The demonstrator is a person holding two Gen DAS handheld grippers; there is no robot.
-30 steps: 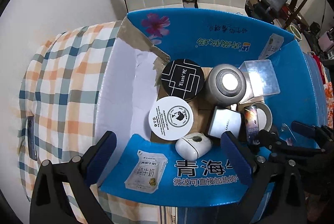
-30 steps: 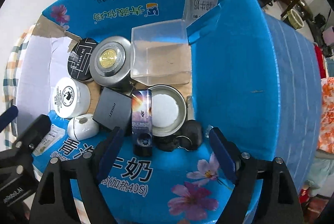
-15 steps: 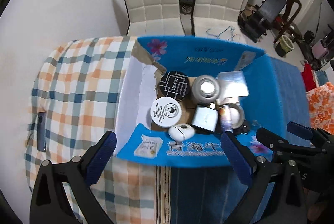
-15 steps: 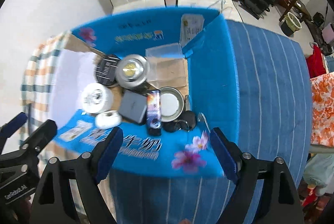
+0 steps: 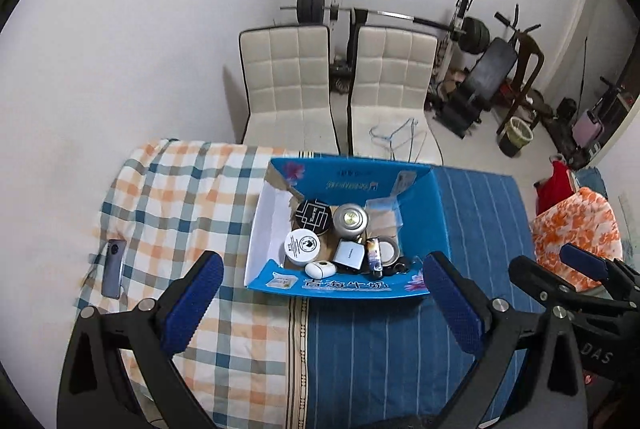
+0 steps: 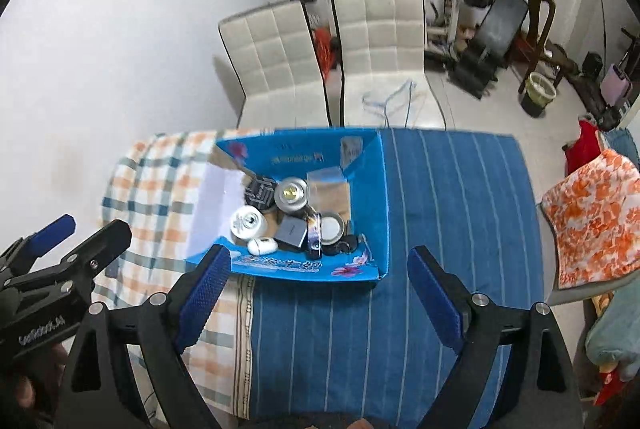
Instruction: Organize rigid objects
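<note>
A blue cardboard box [image 5: 434,217] [image 6: 374,189] sits on the table and holds several rigid objects: a black round tin [image 5: 314,215], a silver round tin [image 5: 351,219], a white jar [image 5: 302,244], a white oval case [image 5: 319,269], a grey square box [image 5: 350,253], a dark tube [image 5: 374,256], a tape roll [image 5: 389,249] and a clear plastic box [image 5: 384,215]. My left gripper [image 5: 320,303] is open and empty, high above the table in front of the box. My right gripper [image 6: 320,295] is open and empty, also high and in front of the box.
The table has a plaid cloth [image 5: 176,197] on the left and a blue striped cloth [image 5: 400,349] on the right. A phone [image 5: 113,263] lies at the left edge. Two white chairs [image 5: 292,85] stand behind the table, with gym gear at the back wall.
Both grippers have pulled up and back from the box, so it now looks much smaller and the whole table and room show. Both stay open and empty.
</note>
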